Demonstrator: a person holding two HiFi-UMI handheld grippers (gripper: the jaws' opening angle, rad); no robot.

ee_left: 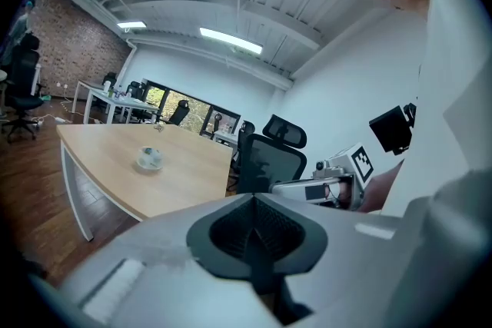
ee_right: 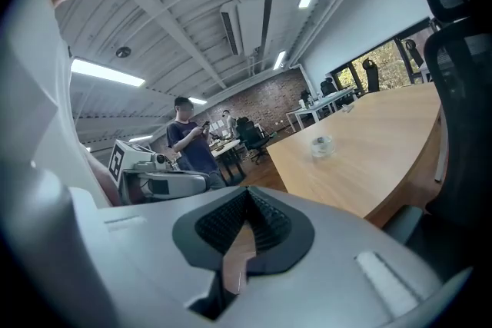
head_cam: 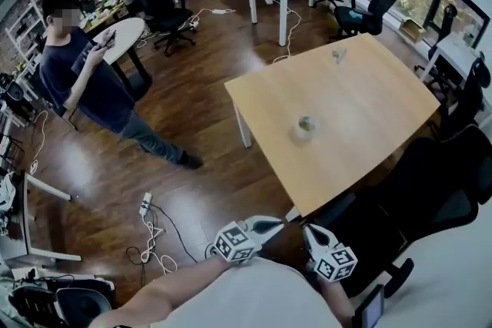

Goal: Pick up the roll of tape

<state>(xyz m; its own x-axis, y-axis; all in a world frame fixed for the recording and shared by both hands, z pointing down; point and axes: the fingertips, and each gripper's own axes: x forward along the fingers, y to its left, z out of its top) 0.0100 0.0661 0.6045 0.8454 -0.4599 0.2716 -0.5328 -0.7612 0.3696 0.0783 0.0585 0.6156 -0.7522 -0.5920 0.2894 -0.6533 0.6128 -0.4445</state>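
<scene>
Left hand-held gripper (ee_left: 252, 198): jaws together, empty. Right hand-held gripper (ee_right: 247, 191): same, jaws closed on nothing. I hold both low in front of me, just off the near corner of the tabletop (head_cam: 384, 115), tips angled toward each other, neither touching the wood. Roll of tape (head_cam: 306, 126) lies flat around the middle of the tabletop, well apart from both grippers, nothing beside it. A small clear object (head_cam: 338, 54) sits near the far edge; can't tell what it is. A black office chair (head_cam: 430, 192) stands at the tabletop's right side. A person (head_cam: 81, 69) stands off to the left on the wood floor.
</scene>
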